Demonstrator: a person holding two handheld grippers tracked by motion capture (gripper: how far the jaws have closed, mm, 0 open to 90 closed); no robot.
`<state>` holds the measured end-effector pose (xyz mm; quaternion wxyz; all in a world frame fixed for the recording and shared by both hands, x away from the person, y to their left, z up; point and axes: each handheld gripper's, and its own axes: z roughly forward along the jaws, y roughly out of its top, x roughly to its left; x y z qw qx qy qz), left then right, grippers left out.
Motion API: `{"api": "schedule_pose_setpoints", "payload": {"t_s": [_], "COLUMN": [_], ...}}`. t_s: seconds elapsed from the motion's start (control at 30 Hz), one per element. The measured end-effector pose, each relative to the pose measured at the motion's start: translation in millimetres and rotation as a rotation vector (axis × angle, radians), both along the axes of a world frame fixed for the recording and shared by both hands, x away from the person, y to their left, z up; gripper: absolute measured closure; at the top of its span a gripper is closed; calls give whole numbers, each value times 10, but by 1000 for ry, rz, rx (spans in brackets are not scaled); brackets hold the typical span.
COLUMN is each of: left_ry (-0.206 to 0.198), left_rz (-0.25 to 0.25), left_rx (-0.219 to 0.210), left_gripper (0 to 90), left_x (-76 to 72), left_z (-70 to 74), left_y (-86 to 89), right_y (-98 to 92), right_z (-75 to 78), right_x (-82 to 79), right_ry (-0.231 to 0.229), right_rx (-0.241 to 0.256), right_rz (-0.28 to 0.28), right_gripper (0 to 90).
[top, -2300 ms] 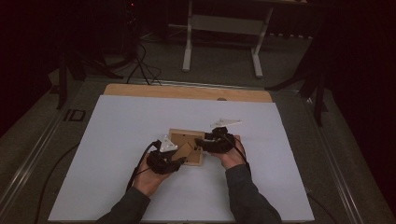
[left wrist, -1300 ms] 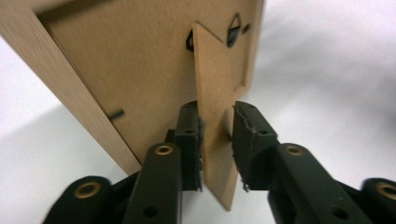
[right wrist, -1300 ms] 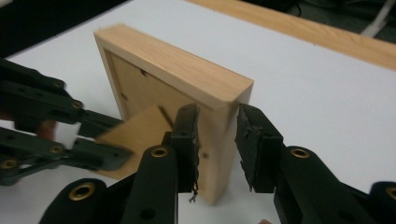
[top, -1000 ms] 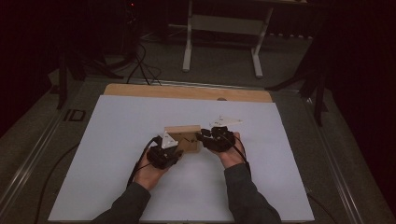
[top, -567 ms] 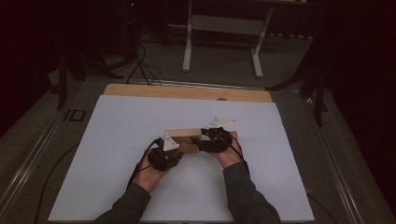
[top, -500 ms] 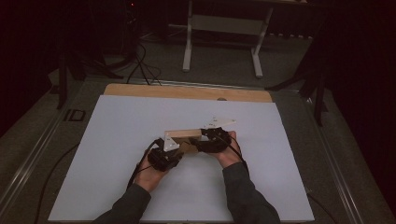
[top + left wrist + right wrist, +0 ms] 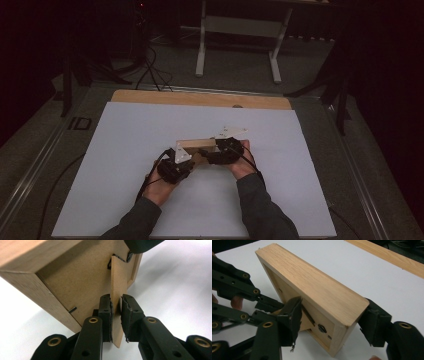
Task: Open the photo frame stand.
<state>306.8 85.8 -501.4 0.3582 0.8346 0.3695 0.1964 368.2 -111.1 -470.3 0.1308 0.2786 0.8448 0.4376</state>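
Tipped up since a couple of seconds ago, the light wooden picture frame (image 7: pixel 196 146) no longer lies flat on the white table sheet (image 7: pixel 125 150); it stands on its lower edge between my two tools, back side toward me. I judge I am setting up its stand. My left gripper (image 7: pixel 116 312) has its jaws narrowed onto the thin brown fibreboard easel leg (image 7: pixel 117 287) hinged to the backing, both pads touching its faces. My right gripper (image 7: pixel 332 322) straddles the frame's end just ahead of it, one jaw behind the backing, the other outside the front; the outer pad looks a hair off the wood, so I cannot tell whether it truly clamps. Next, I should swing the leg out from the backing while the right side steadies the frame, then lower it.
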Motion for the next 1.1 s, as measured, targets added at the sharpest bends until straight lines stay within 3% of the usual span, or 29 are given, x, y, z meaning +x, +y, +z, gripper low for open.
{"api": "schedule_pose_setpoints", "payload": {"t_s": [0.63, 0.8, 1.1], "left_ry": [-36, -42, -63], "left_rz": [34, 51, 38], "left_rx": [15, 7, 0], "left_gripper": [777, 770, 769], "left_x": [30, 43, 54], "left_z": [-4, -9, -38], "left_y": [53, 57, 16], "right_y": [8, 24, -38], "right_z": [33, 31, 24], "right_x": [-133, -160, -180], "right_ry": [-103, -123, -127], "right_rx": [-91, -101, -93], "right_rz": [10, -3, -14], "right_gripper": [519, 543, 542]}}
